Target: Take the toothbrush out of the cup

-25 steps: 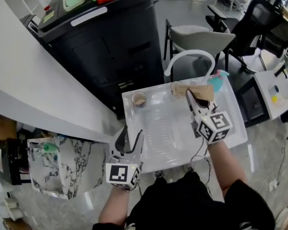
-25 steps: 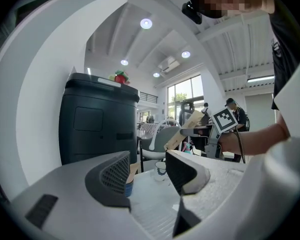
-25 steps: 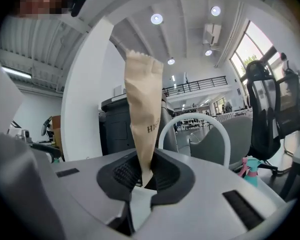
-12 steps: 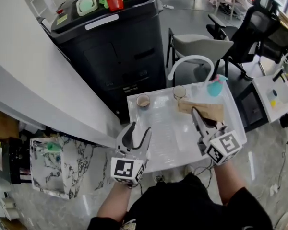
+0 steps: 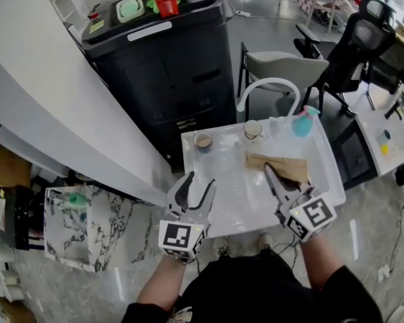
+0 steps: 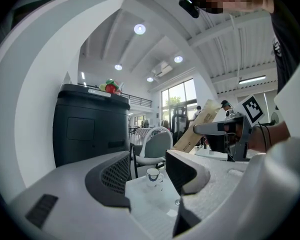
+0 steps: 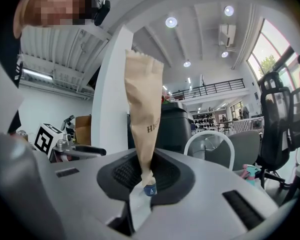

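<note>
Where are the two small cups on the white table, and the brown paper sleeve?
left-hand cup (image 5: 203,139): head view, its open mouth.
right-hand cup (image 5: 253,129): head view, its open mouth.
brown paper sleeve (image 5: 283,165): head view, middle of its flat face.

Paper sleeve hides most of toothbrush, only blue end vis.

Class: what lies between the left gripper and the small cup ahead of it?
Only bare white table before the cup, shown in the left gripper view.
</note>
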Demonstrator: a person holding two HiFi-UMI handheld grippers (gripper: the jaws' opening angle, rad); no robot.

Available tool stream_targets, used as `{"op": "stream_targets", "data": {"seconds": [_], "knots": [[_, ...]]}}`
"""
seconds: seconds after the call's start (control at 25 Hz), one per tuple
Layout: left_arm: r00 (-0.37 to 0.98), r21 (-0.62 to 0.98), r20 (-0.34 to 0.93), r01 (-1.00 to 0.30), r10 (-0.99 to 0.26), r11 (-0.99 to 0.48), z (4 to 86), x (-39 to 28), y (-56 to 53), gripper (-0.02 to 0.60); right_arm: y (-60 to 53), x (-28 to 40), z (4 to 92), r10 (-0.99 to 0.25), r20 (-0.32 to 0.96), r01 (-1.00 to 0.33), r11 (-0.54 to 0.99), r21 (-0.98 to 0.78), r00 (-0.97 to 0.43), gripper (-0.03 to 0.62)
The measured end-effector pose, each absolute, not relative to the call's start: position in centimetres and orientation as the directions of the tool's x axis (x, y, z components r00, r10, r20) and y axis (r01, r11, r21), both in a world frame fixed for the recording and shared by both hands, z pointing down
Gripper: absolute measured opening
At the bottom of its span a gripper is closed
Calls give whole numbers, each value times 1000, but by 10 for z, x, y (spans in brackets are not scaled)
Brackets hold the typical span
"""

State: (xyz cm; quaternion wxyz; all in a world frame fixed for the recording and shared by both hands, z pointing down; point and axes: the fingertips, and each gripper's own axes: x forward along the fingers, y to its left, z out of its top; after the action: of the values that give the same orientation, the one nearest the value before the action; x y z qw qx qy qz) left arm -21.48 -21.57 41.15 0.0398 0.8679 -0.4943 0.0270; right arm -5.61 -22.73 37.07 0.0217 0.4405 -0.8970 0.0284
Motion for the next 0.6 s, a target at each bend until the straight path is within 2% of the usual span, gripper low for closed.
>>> {"op": "stream_targets", "data": {"seconds": [0.44,0.6], "knots": [[442,-35,89,-894,-892,-447,412,-211,-224,209,-218,-32,376,-749,70,-752,655,-74,-659,44],[436,-85,133,-890,-890,-448,423,-213,-236,209,-222,-24,380,-738,75,-742,666,-77,-670,44]]}}
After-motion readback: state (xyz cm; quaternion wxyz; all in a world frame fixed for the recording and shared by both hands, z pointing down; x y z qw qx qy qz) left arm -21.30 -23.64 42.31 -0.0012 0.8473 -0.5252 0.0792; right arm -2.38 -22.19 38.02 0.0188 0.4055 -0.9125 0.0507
